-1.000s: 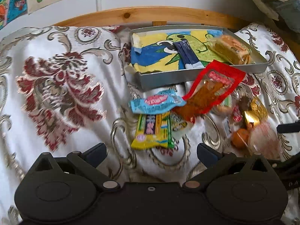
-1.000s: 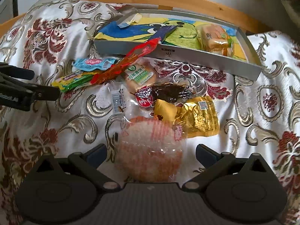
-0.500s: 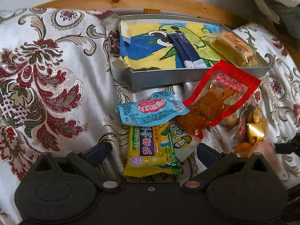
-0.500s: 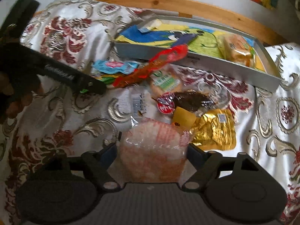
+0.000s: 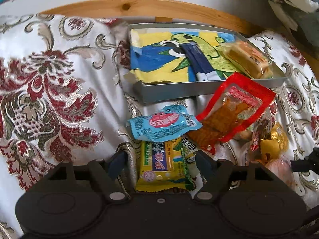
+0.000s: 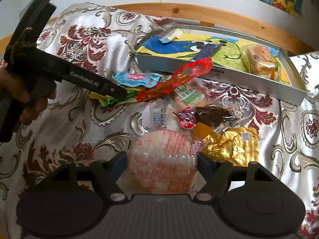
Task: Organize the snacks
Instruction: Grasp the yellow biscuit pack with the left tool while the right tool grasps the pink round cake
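Snack packs lie heaped on a floral cloth in front of a grey metal tray [image 5: 169, 94] that holds a blue stick pack [image 5: 199, 61] and a wrapped cake [image 5: 247, 58]. My left gripper [image 5: 160, 163] stands open around a yellow-green bar pack [image 5: 161, 163], with a gap on its left side. A light blue pack [image 5: 163, 124] and a red pack [image 5: 233, 109] lie just beyond. My right gripper [image 6: 161, 163] is shut on a round pink snack pack [image 6: 161, 159], its fingers pressing both sides. A gold pack [image 6: 231, 147] and a dark snack [image 6: 211, 116] lie to the right.
A wooden rail [image 5: 139, 8] and a wall with drawings stand behind the tray [image 6: 219, 72]. A hand [image 6: 26, 95] holds the left gripper [image 6: 117, 92] at the left of the right wrist view. The right gripper's tip [image 5: 303, 162] shows at the left wrist view's right edge.
Both grippers have moved forward onto the heap. The left fingers have narrowed around the yellow-green pack. The right fingers have closed onto the round pink pack.
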